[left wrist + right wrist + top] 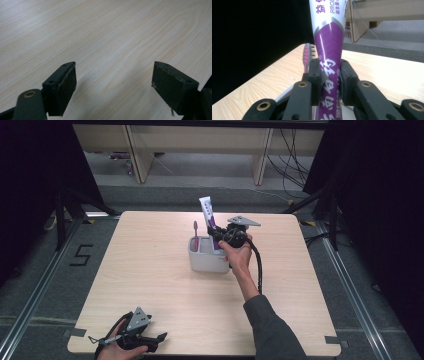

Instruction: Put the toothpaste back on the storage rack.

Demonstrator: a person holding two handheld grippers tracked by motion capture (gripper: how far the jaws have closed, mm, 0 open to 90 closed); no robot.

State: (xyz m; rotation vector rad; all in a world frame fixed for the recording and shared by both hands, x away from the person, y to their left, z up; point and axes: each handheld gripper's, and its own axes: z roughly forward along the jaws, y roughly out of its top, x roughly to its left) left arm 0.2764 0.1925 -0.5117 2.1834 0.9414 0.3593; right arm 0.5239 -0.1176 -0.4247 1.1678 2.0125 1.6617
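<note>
Right gripper: clamped on the toothpaste tube, which is squeezed between both pads at its purple lower part; carried by a hand above the holder.
Toothpaste tube: held upright with a slight tilt, white crimped end uppermost, lower end down in the holder's right compartment.
Holder: grey, 2 compartments, set near the table's middle, closer to the far edge.
Toothbrush: pink, stood in the left compartment, just beside the tube.
Left gripper: released, nothing between the jaws; rested at the table's near left corner.
</note>
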